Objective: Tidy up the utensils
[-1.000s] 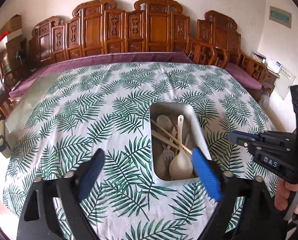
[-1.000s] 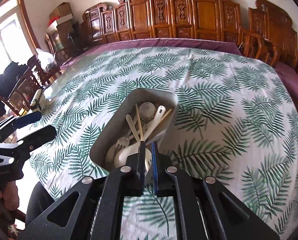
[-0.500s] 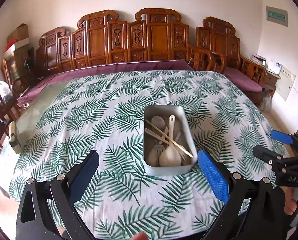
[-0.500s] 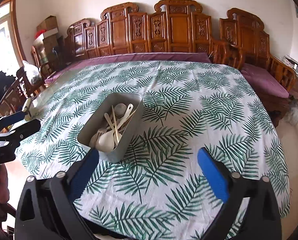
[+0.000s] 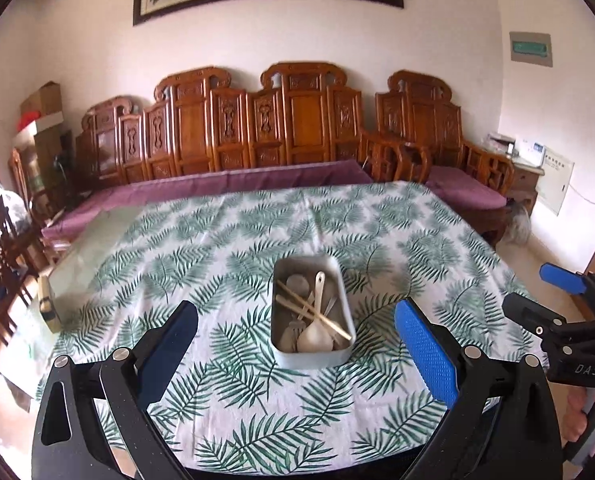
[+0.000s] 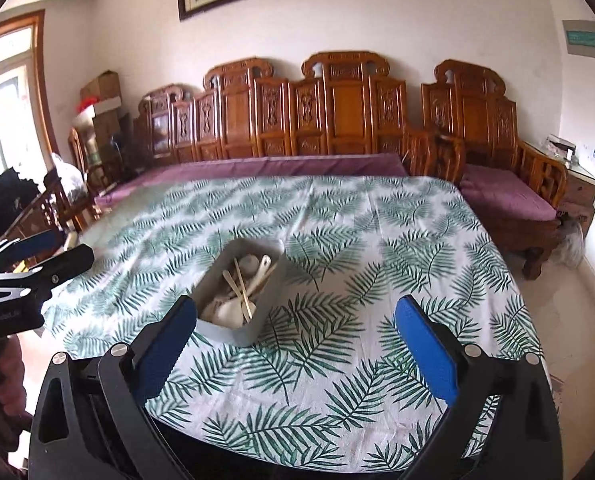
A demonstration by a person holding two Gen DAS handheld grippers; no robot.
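— How far along is the tidying?

— Judging by the table, nearly finished. The grey tray [image 5: 312, 354] holds the lot: a pale ladle [image 5: 315, 336], chopsticks [image 5: 317, 312] laid crosswise, and what may be a fork, though that end is too shadowed to be sure. Nothing lies loose on the leaf-print tablecloth [image 5: 225, 248] around the tray.

— And the grippers?

— The left gripper [image 5: 297, 344] stands wide open and empty, on the near side of the tray. The right gripper [image 6: 297, 344] has just been opening, nothing between its jaws, near the tray's near-right corner.
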